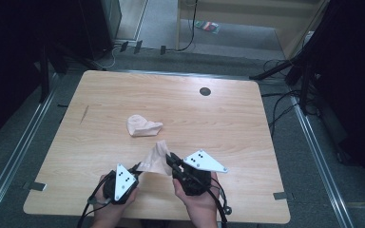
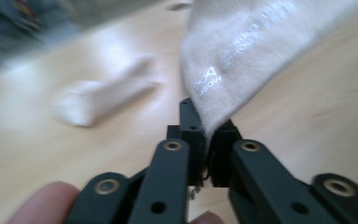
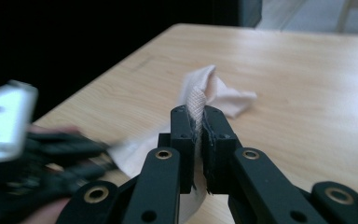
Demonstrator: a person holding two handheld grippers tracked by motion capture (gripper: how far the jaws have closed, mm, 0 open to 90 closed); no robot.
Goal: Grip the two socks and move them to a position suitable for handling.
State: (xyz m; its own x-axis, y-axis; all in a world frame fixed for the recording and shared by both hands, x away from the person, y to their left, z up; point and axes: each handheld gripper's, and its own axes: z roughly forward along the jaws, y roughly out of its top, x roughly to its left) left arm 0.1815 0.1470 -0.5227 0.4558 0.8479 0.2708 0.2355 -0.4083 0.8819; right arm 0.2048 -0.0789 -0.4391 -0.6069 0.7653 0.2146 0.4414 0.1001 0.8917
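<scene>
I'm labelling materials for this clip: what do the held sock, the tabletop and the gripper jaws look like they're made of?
The held sock looks like soft knit fabric, pale beige and matte; it drapes, and a woven mesh shows at its edge between the jaws. The tabletop shows light wood grain with a smooth low-sheen finish, possibly laminate. The jaws look like matte black plastic with brass-coloured pivot rivets, though painted metal can't be excluded.
</scene>
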